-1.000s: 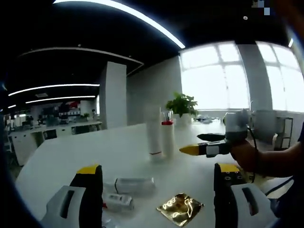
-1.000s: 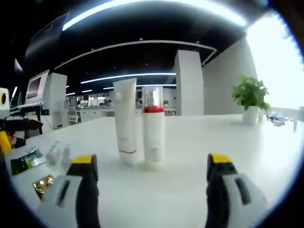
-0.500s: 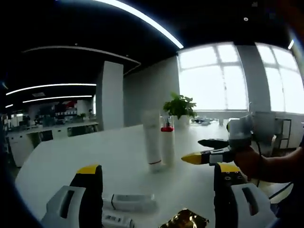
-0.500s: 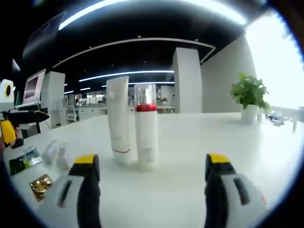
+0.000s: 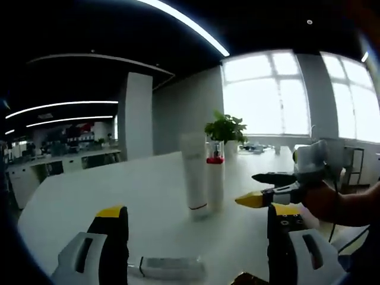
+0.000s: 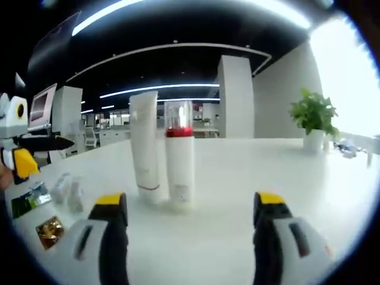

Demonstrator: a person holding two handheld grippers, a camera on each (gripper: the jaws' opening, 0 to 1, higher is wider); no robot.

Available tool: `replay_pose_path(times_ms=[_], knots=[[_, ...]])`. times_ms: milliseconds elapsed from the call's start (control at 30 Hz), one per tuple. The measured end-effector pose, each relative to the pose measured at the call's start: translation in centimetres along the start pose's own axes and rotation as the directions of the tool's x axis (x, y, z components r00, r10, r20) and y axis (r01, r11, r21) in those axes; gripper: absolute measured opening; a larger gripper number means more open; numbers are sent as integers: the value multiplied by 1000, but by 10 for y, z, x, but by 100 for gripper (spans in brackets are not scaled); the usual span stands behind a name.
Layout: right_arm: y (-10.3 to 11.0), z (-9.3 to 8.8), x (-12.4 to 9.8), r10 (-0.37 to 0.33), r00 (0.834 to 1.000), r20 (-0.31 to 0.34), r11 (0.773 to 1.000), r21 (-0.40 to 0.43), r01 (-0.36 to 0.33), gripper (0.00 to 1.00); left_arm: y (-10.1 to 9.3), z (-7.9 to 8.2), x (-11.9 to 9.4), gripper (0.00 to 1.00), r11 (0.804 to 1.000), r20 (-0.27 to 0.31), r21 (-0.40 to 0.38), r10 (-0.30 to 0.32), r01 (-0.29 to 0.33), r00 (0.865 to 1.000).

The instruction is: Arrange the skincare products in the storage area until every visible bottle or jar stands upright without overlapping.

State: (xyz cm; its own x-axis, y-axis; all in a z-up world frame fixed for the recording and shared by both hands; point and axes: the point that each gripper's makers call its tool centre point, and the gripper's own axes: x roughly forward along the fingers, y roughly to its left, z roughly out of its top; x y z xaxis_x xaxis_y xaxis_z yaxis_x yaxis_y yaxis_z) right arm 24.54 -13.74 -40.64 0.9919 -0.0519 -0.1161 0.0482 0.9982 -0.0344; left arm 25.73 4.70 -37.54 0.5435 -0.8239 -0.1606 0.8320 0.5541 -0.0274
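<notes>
The worktop [image 6: 237,178] is smooth, matt white with a faint sheen, and the upright tube [image 6: 144,145] on it looks like soft matt white plastic. Beside it the bottle [image 6: 179,163] has a glossy white plastic body, a red band and a clear, shiny cap. The sachet [image 6: 49,227] is crinkled gold foil that glints, and each tool, right [image 6: 189,205] and left [image 5: 196,217], has matt black jaws with yellow plastic tips.

Open office — white pillar [image 5: 138,116], bright windows [image 5: 267,95], curved ceiling light strips [image 6: 178,47], potted plant [image 6: 313,122]
</notes>
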Motion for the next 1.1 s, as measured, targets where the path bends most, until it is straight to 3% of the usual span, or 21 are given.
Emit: replay_pose_path(times_ms=[500, 667, 1100], knots=[[-8, 3, 9, 9, 1000, -22, 1000, -12, -9, 84, 0, 5, 23, 99, 1000, -28, 6, -10, 10, 1000], [-5, 0, 11, 29, 999, -35, 999, -16, -30, 80, -1, 6, 38, 98, 999, -54, 22, -35, 36, 998], [0, -7, 18, 69, 995, -77, 995, -73, -75, 77, 8, 7, 75, 93, 991, -50, 11, -130, 130, 990]])
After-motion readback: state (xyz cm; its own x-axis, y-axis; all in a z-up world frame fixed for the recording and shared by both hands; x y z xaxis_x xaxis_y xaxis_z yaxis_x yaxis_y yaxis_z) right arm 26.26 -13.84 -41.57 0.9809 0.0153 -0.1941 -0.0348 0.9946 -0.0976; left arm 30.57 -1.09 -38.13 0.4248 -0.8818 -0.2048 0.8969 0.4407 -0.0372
